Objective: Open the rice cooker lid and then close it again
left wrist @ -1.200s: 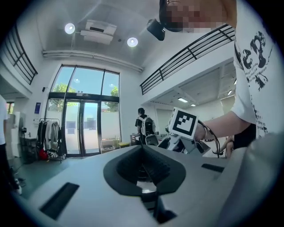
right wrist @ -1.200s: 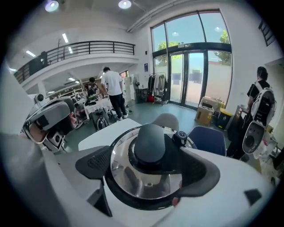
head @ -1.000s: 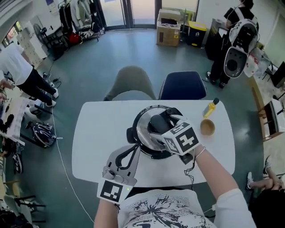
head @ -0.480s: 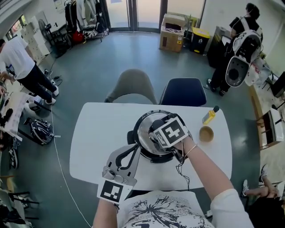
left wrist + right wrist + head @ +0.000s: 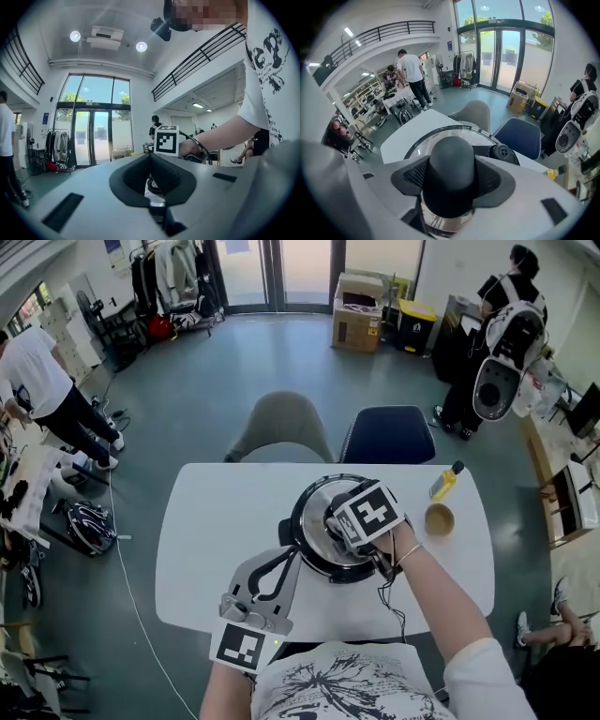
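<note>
The rice cooker (image 5: 302, 542) stands in the middle of the white table (image 5: 216, 521), with its shiny glass lid (image 5: 314, 507) down. My right gripper (image 5: 343, 521) points steeply down over the lid's centre. In the right gripper view its jaws (image 5: 451, 180) are closing, and both pads touch the black lid knob (image 5: 451, 164) between them. My left gripper (image 5: 292, 555) lies level at the cooker's near left side, shut and holding nothing. In the left gripper view its pads (image 5: 151, 161) meet, and the right gripper's marker cube (image 5: 167, 139) shows beyond them.
A yellow bottle (image 5: 444, 481) and a small brown cup (image 5: 438, 518) sit at the table's right. A grey chair (image 5: 286, 427) and a blue chair (image 5: 387, 434) stand behind the table. People, boxes and a clothes rack are further off.
My right gripper moved left over the lid's centre, tilted further down and came down round the knob. The left gripper shifted slightly toward the cooker.
</note>
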A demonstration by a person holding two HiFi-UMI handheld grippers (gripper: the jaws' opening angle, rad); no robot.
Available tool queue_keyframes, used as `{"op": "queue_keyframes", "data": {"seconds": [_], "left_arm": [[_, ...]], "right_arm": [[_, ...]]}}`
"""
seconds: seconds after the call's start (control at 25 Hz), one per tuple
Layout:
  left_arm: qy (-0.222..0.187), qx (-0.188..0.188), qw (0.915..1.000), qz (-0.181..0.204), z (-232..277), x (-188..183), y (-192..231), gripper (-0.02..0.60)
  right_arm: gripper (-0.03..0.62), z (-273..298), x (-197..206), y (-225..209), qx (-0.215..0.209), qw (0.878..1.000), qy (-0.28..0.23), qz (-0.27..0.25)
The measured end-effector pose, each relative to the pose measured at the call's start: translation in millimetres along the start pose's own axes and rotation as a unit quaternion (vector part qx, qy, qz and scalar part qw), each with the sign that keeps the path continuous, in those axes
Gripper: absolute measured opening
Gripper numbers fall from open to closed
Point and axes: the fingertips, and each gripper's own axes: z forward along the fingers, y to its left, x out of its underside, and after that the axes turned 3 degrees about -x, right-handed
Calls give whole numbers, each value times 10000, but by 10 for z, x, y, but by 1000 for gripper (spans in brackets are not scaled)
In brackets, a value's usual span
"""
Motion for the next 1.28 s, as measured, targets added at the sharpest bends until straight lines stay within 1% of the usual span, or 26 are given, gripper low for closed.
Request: {"op": "queue_keyframes", "data": {"seconds": [0.12,0.36,0.52,0.68,0.84,1.04,1.16,1.28], "left_arm": [[-31,70,10000,-45,-50,8,33,14],[-71,61,9993,-370,-188,24,289,14],[-98,144,9991,-387,-271,13,382,14],[-105,331,9985,-429,-277,10,360,14],[-31,527,9976,-447,-230,41,232,14],[-54,513,9977,-444,-364,32,53,14],[-62,516,9979,-374,-451,-30,-259,14],[-70,387,9988,-295,-535,-112,-681,14]], "right_arm": [[296,4,-7,2,84,9999,-60,119],[295,-27,-72,45,218,9989,-234,337],[295,-165,-143,143,291,9983,-378,343],[295,-292,-109,206,326,9979,-482,297],[295,-420,43,174,363,9974,-560,261],[295,-616,282,270,384,9964,-747,148],[295,-824,558,279,349,9960,-806,151],[296,-1046,933,243,254,9959,-862,123]]}}
